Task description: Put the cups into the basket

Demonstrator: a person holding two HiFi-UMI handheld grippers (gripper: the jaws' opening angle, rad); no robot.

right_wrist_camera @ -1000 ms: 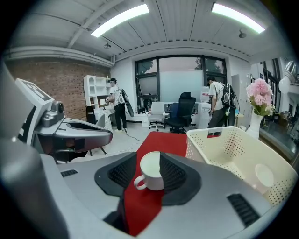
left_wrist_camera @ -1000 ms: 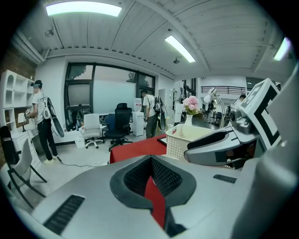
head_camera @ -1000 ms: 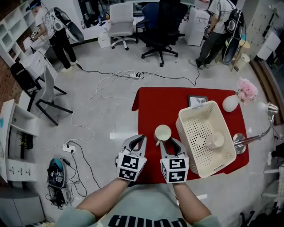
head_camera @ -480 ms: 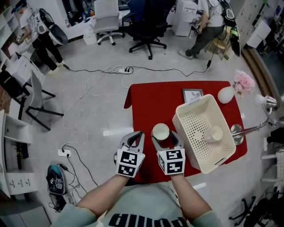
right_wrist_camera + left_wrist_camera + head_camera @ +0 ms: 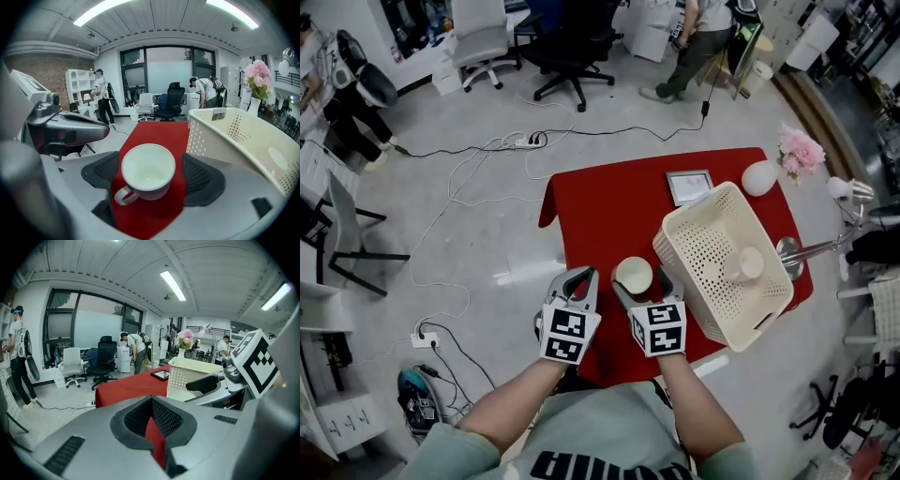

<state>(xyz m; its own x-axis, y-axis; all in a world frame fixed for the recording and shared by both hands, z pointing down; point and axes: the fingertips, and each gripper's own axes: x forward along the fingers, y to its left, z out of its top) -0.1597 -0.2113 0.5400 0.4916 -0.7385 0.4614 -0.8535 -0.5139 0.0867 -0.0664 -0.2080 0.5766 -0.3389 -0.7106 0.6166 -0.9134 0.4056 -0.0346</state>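
Red table (image 5: pixel 600 206) bears basket (image 5: pixel 694 255), cup (image 5: pixel 634 276), frame (image 5: pixel 689 187); perhaps vase (image 5: pixel 759 177).

My left grey gripper (image 5: pixel 580 275): jaws almost together, only thin slit, nothing in it. My right grey gripper (image 5: pixel 640 280): jaws wide apart, just been opening. White cup with handle (image 5: pixel 148 171) sits between, pads not touching it. Left bare forearm (image 5: pixel 511 405) and right bare forearm (image 5: pixel 698 412) reach forward side by side. Both grippers tipped down.

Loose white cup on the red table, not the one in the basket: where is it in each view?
Head view: cup centre, just left of the basket.
Left gripper view: rim only, right of centre, under the basket.
Right gripper view: low centre, handle lower left.
Shared landmark: the basket.
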